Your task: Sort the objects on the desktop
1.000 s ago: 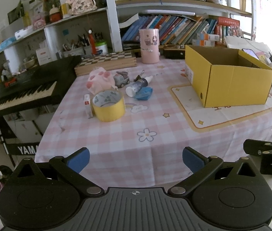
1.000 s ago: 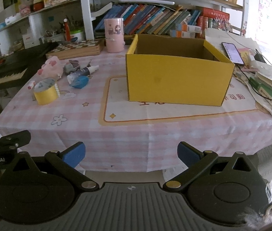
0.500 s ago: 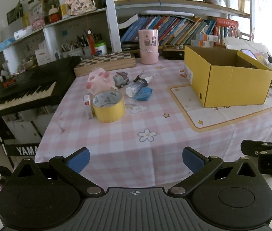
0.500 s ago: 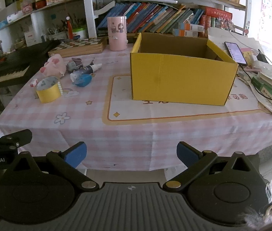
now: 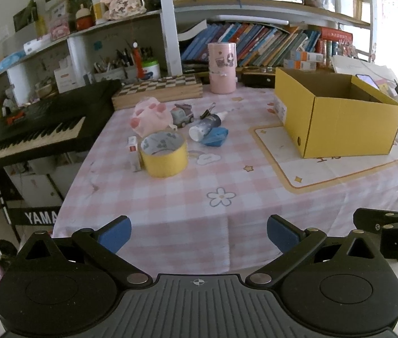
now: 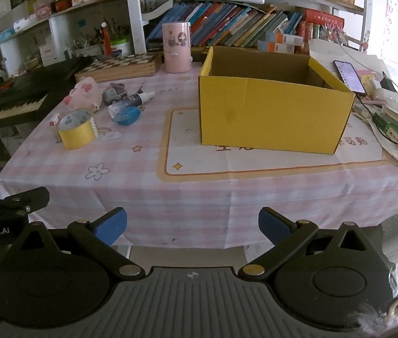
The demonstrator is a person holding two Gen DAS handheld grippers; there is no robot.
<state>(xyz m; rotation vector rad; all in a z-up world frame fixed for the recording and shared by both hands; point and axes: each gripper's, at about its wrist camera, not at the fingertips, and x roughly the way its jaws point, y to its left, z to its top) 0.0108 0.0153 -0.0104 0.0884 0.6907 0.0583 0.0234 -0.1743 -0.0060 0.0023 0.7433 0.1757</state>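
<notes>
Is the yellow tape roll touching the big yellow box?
Apart. The right wrist view shows pink tablecloth between the yellow tape roll and the yellow box.

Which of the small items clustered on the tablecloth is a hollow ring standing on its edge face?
The yellow tape roll, nearest the left gripper. It is an open ring, unlike the pink plush, toy truck, bottle and blue item behind it.

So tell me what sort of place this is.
Most likely a home study or a child's room: crowded bookshelves behind a table with a pink checked cloth, a black keyboard beside it, and a plush toy among the desk clutter.
</notes>
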